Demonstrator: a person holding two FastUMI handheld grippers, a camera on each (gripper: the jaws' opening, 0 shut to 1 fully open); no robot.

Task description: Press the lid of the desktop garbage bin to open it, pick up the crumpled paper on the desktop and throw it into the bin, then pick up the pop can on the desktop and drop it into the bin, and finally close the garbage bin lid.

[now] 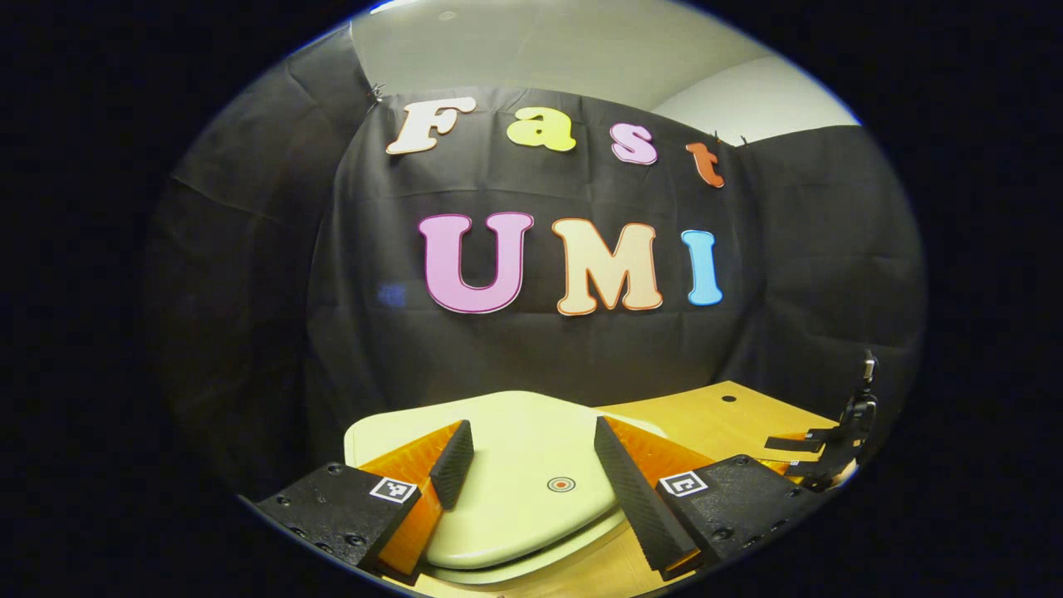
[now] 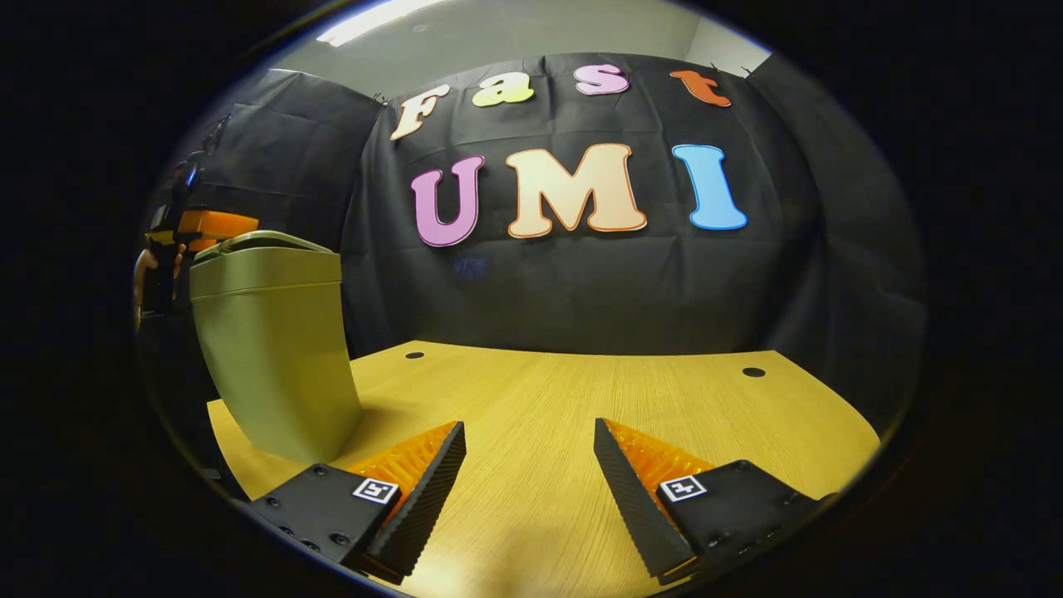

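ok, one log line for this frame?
left gripper: open, above bin lid | lid: closed | right gripper: open, empty, above table | bin: upright

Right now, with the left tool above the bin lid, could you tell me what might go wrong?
1. The left tool is open, fingers straddling the lid's round mark; a press could miss it.
2. The bin is tall and stands near the table edge; an off-centre push might tip or slide it.
3. The right tool hangs open over bare table; no paper or can is in sight there.

Bin [image 2: 274, 357] base: near edge hidden behind the right gripper's finger [image 2: 415, 490].
Other gripper [image 2: 178, 241]: far left, partly hidden behind the bin, dim.
Lid [image 1: 515, 473] near edge: cut off.
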